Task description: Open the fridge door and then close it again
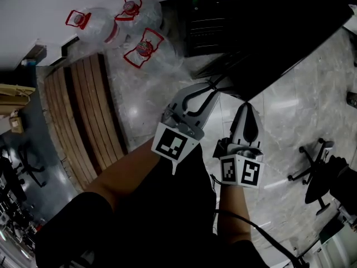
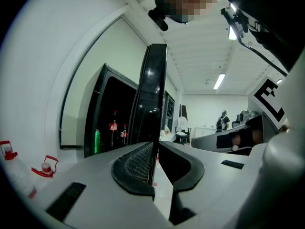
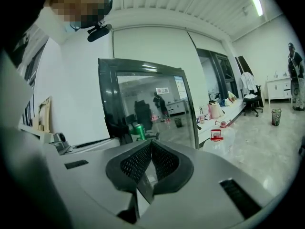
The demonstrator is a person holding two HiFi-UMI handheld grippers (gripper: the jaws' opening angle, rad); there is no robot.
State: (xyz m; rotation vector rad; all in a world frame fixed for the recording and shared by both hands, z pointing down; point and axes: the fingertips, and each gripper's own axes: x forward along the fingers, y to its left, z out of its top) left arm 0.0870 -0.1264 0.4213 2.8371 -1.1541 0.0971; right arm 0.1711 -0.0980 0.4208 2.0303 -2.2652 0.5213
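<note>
Left claw (image 2: 156,149) is pinched on the free edge of the door (image 2: 152,80). Door is seen edge-on and stands well out from the fridge (image 2: 107,113), gap wide, bottles visible inside. Right claw (image 3: 151,143) is closed at the tips and empty, pointing at the door's glass face just beside the left one; can't tell if it touches. Pale glossy floor (image 1: 295,116) is open on the door's outer side. Water jugs (image 1: 111,27) sit by the fridge, slatted bench (image 1: 83,116) is left of them, and the chair (image 1: 318,169) is well apart. White wall behind, strip-lit ceiling.
</note>
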